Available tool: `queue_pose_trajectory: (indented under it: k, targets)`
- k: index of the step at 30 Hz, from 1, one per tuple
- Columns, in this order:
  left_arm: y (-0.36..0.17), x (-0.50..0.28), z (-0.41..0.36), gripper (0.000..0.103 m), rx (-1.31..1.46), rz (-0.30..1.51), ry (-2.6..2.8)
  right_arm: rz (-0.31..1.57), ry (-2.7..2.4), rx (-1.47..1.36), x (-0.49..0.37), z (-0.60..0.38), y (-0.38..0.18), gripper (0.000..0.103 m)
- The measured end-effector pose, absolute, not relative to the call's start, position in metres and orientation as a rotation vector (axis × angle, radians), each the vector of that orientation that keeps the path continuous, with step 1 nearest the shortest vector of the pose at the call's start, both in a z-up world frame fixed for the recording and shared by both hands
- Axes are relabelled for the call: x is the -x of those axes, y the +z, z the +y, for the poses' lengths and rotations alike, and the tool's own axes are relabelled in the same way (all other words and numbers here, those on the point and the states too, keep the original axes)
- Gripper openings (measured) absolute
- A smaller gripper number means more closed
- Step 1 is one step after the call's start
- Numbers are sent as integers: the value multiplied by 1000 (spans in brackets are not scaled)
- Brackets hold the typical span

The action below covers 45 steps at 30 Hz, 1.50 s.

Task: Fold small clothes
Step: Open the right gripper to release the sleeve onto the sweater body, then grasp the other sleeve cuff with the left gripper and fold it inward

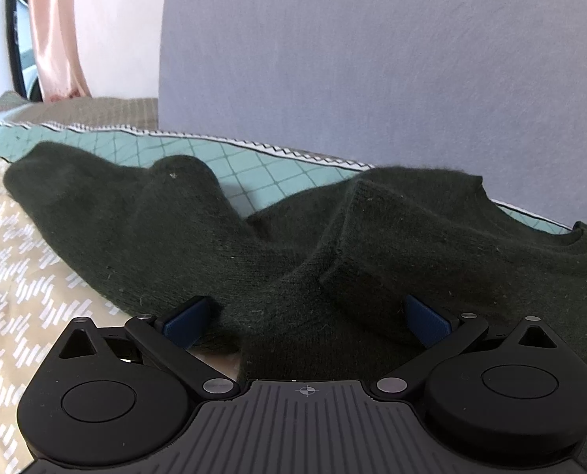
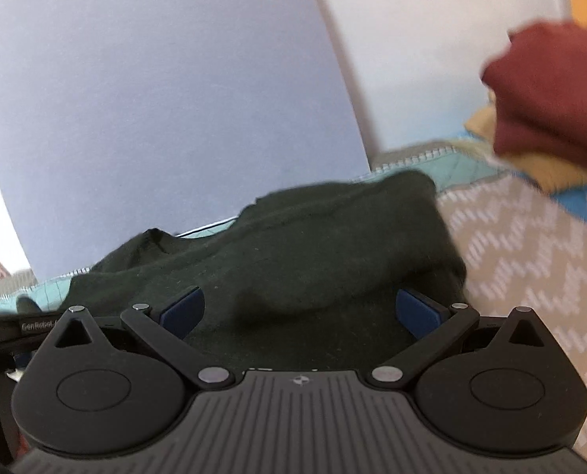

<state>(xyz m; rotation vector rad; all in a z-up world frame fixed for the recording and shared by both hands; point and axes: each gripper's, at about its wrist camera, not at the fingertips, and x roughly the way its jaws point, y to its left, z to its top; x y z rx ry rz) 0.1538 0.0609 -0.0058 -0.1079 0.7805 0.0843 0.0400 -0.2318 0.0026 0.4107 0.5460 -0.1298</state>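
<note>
A dark green knitted sweater [image 1: 254,237] lies rumpled on the patterned bedspread [image 1: 25,276]. One sleeve runs to the upper left and the neckline sits at the right. My left gripper [image 1: 307,316] is open, its blue pads [image 1: 185,318] spread wide, with a fold of the sweater lying between them. In the right wrist view the same sweater [image 2: 313,237] fills the middle. My right gripper [image 2: 301,312] is open too, with sweater cloth bunched between its blue pads [image 2: 416,312].
A grey-blue headboard [image 1: 372,59] stands behind the bed. A teal quilted strip [image 1: 230,158] edges the bedspread. A dark red garment [image 2: 550,94] lies on yellow and blue cloth [image 2: 530,166] at the right. The left gripper's body [image 2: 13,328] shows at the left edge.
</note>
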Motion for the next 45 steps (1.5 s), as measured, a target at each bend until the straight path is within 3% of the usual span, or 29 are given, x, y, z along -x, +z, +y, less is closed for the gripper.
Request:
queue_pose_trajectory:
  k: [6, 17, 30, 39, 41, 42, 45]
  targets:
    - [15, -153, 85, 103, 198, 893, -1, 515, -116, -501, -32, -242, 1, 103]
    - [54, -111, 202, 103, 256, 749, 175, 521, -123, -479, -31, -239, 2, 103]
    - [20, -176, 356, 103, 754, 836, 343, 529, -131, -460, -32, -238, 0, 103]
    - [9, -204, 383, 103, 914, 762, 289, 528, -138, -460, -32, -240, -1, 103]
    - [6, -210, 379, 84, 870, 786, 314, 528, -139, -459, -32, -240, -1, 103]
    - [5, -209, 379, 85, 860, 782, 323, 528, -138, -460, -31, -241, -1, 103]
    - [6, -210, 377, 70, 837, 777, 336, 528, -136, -465, -32, -242, -1, 103]
